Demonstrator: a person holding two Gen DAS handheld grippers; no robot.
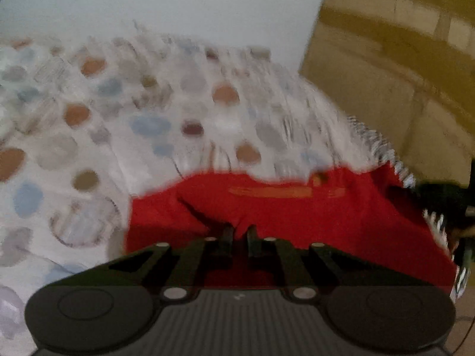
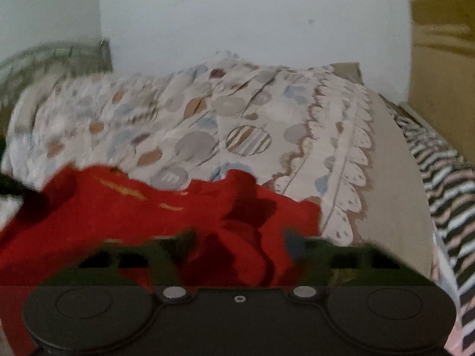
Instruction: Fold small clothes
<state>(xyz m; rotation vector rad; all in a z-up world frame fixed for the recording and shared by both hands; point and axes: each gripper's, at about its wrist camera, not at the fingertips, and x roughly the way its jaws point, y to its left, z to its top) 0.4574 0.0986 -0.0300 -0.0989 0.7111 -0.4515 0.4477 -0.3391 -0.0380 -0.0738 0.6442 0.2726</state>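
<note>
On the patterned bedspread (image 1: 124, 124) lies the red garment (image 1: 297, 213), close to the bed's near edge. The left gripper (image 1: 240, 233) tilts down over it, fingers nearly together, pinching a fold. The right gripper (image 2: 237, 255) also tilts down, its fingers buried in bunched red cloth, clamped on it

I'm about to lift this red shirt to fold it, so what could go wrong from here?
The left gripper pinches only a small pucker of the red shirt, so it may slip out. Red cloth is bunched over the right gripper, hiding its fingers; the fold could start crooked. The shirt lies near the patterned bedspread's edge and could slide off.
</note>
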